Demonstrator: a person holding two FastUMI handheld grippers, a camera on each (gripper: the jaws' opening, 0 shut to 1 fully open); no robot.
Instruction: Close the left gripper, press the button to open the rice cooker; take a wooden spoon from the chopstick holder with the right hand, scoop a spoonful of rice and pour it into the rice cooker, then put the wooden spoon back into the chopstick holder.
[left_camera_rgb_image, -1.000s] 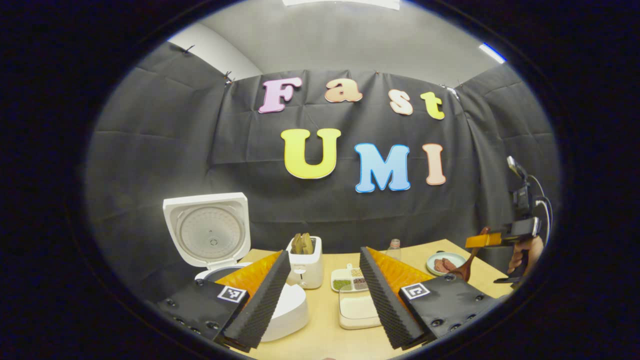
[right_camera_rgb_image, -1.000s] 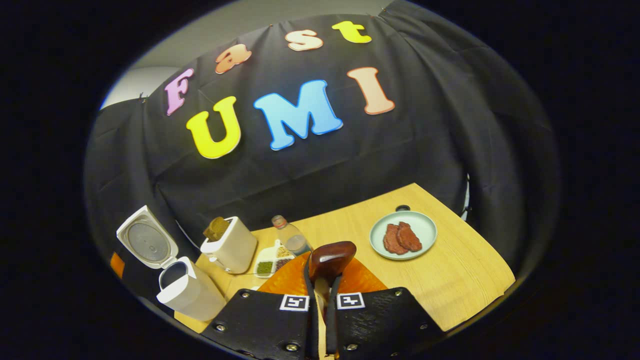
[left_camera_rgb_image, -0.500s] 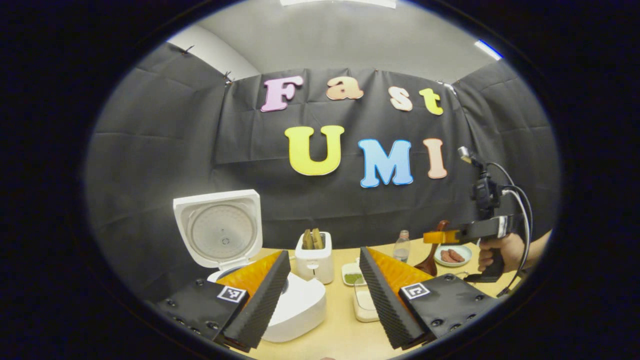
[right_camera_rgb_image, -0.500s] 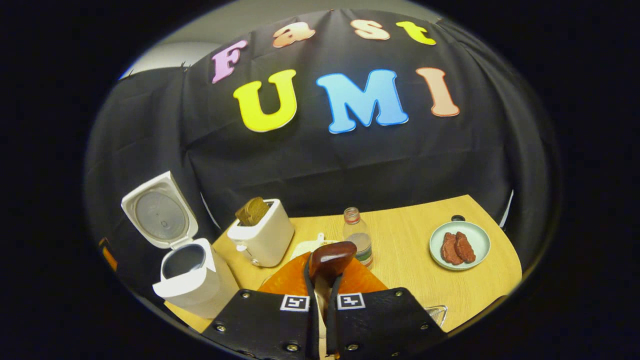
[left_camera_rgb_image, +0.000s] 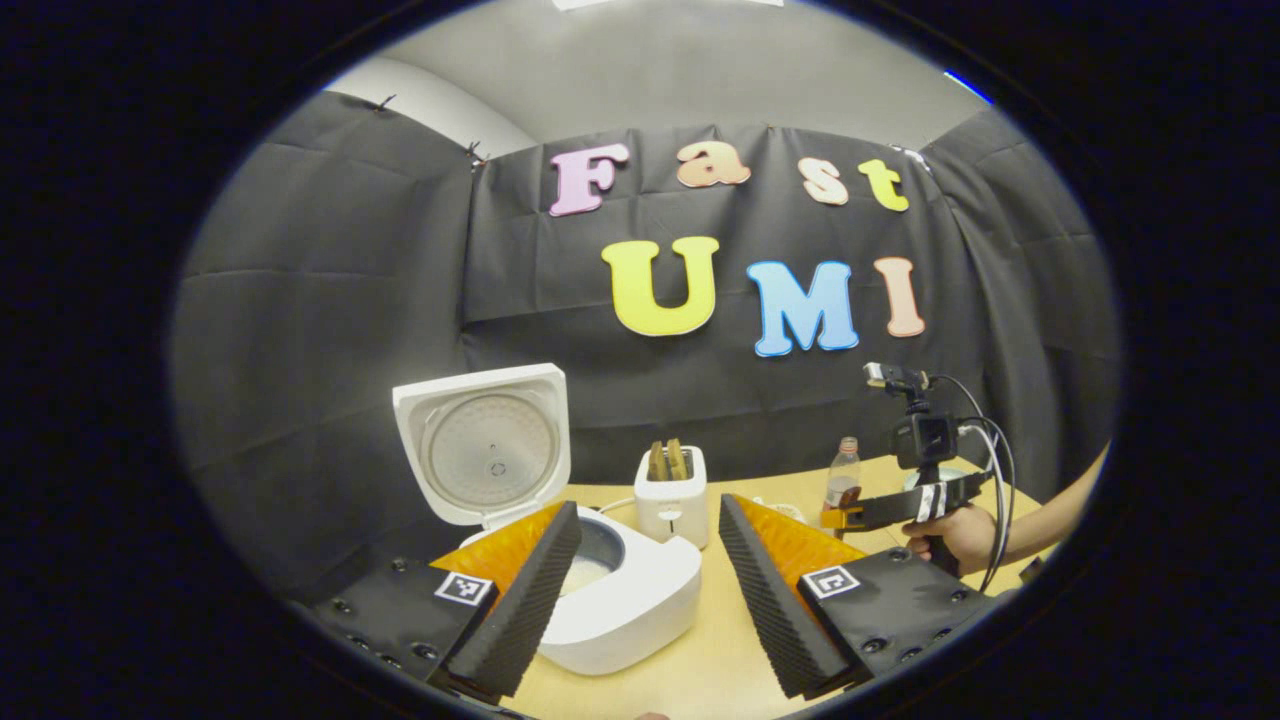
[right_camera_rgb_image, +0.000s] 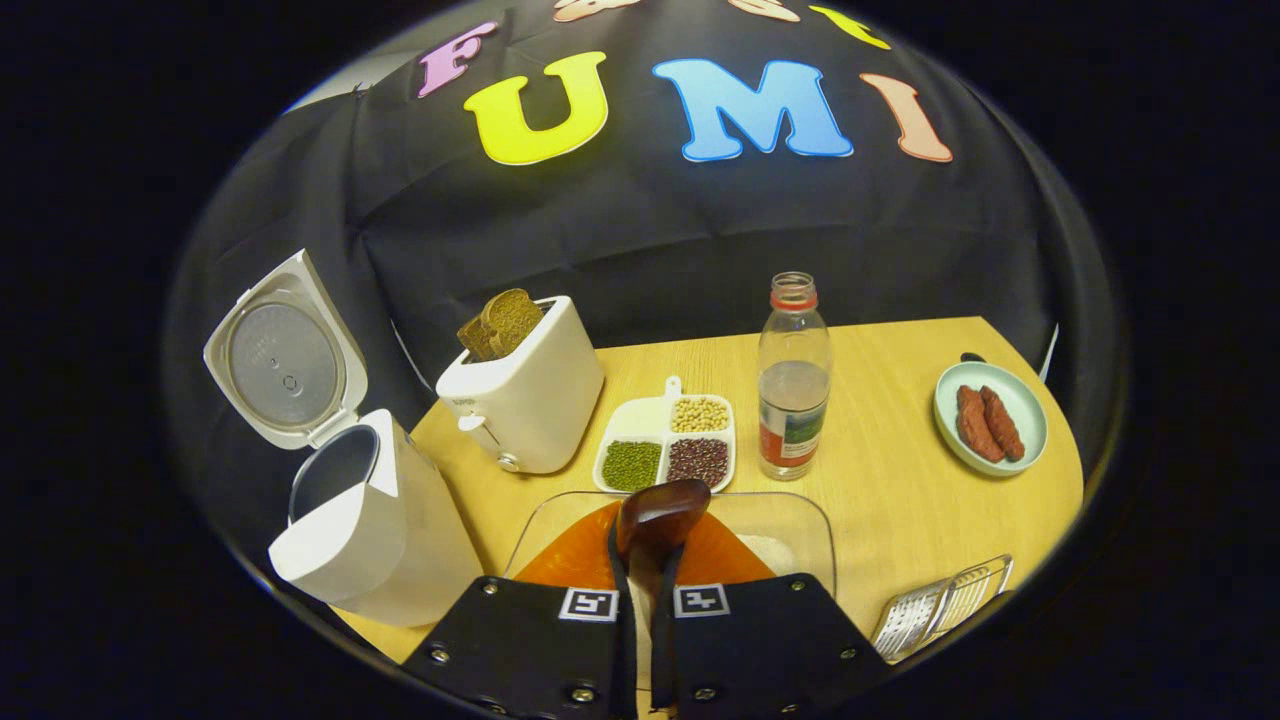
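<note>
In the left gripper view, the left gripper (left_camera_rgb_image: 650, 585) had its fingers spread apart beside the open rice cooker (left_camera_rgb_image: 600, 590). In the right gripper view, the right gripper (right_camera_rgb_image: 645, 590) clamped the wooden spoon (right_camera_rgb_image: 660, 515) above the glass rice container (right_camera_rgb_image: 800, 535) on the surface (right_camera_rgb_image: 900, 500).

We see a toaster (right_camera_rgb_image: 525, 400) holding bread on the surface (right_camera_rgb_image: 890, 500). Beside it stand a divided bean tray (right_camera_rgb_image: 668, 447) and a bottle (right_camera_rgb_image: 793, 375); farther right, a plate (right_camera_rgb_image: 990, 415) of meat.

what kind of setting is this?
Likely a staged kitchen tabletop in a recording booth: open rice cooker, toaster holding bread, and a plate of meat on a wooden table.
</note>
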